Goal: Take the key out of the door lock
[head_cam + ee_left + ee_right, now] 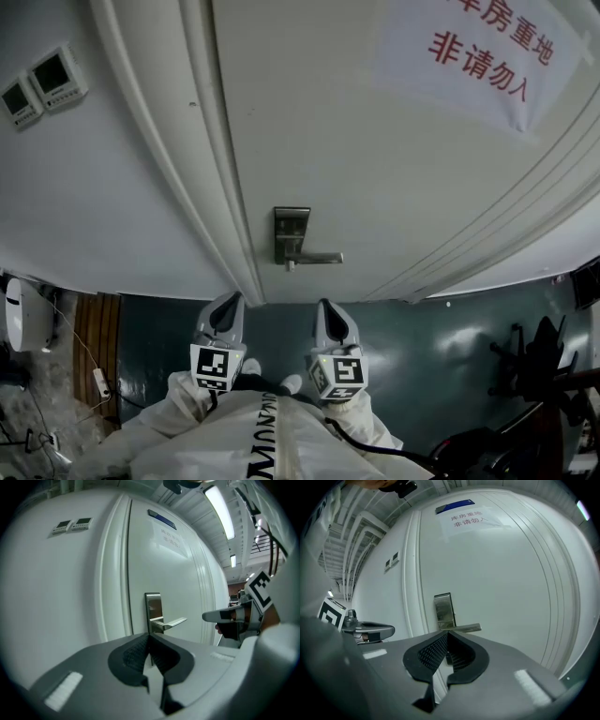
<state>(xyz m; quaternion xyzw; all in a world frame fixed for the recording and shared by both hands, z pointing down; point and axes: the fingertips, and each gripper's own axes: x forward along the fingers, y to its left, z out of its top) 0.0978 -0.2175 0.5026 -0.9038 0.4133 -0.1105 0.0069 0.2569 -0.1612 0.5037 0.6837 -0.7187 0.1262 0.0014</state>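
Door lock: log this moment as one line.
left hand-held gripper: shut, empty | right hand-held gripper: shut, empty | door lock: not yet reached

closed l gripper [150, 637] — door lock [153, 607] ahead

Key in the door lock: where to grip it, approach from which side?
I'd grip the key by its head, the small stub sticking out at the lock plate's lower end. Come straight at the door, slightly from below: the lever juts right just above it. Its flat's orientation is too small to tell.
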